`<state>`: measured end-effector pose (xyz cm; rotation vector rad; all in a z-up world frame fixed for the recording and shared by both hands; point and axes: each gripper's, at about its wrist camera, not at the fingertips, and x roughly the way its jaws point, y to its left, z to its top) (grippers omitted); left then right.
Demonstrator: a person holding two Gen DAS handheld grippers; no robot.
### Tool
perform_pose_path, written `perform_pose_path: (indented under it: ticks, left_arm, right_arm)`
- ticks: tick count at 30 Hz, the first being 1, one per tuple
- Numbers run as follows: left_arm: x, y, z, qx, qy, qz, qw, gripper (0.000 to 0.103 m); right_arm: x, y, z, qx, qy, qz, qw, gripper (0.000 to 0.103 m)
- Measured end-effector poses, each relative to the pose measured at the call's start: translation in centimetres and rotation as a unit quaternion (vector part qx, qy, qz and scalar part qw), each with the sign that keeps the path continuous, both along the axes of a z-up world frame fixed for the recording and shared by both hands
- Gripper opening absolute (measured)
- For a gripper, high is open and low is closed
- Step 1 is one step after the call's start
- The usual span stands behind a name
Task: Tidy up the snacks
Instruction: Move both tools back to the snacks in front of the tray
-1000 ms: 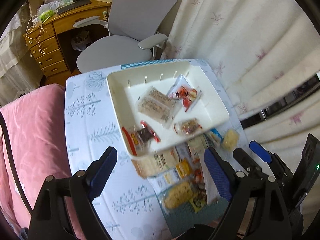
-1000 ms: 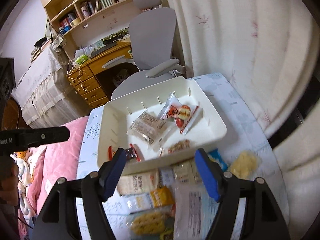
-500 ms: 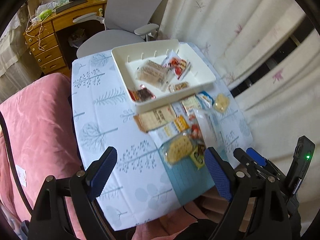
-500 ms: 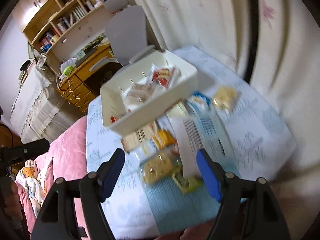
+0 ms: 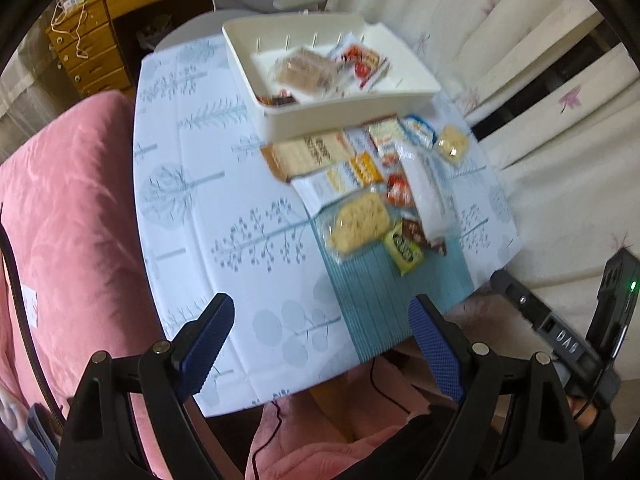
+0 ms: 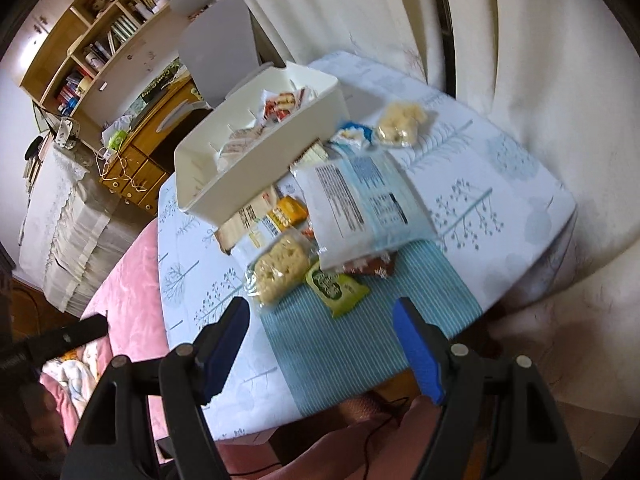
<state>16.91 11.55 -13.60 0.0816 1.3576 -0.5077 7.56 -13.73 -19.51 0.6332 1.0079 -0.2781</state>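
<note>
A white tray [image 5: 400, 98] stands at the far side of the table [image 5: 224, 184] and holds several wrapped snacks; it also shows in the right wrist view [image 6: 224, 192]. A pile of loose snack packets lies in front of it, among them a yellow cracker pack [image 5: 360, 222], a green packet [image 6: 334, 288] and a large white bag [image 6: 352, 204]. My left gripper [image 5: 322, 344] is open and empty above the table's near edge. My right gripper [image 6: 322, 342] is open and empty, also at the near edge.
A pink blanket [image 5: 68, 216] lies left of the table. Pale curtains [image 5: 520, 40] hang to the right. A grey office chair [image 6: 218, 64] and a wooden desk [image 5: 100, 40] stand behind the table. A pale snack pack [image 6: 398, 124] lies near the far right.
Both grippers have pulled back from over the tray to the table's near edge. Both stay open and empty. The snacks have not moved.
</note>
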Motion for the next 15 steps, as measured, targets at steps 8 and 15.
perform_pose_path:
  ticks: [8, 15]
  left_arm:
    - [-1.5, -3.3, -2.6, 0.023, 0.018, 0.024, 0.9993, 0.088]
    - [-1.7, -6.4, -4.3, 0.027, 0.015, 0.07, 0.9971, 0.088]
  right_arm:
    - [1.9, -4.0, -2.0, 0.051, 0.038, 0.025, 0.998, 0.075]
    - [5.4, -7.8, -3.3, 0.084, 0.075, 0.077, 0.991, 0.086]
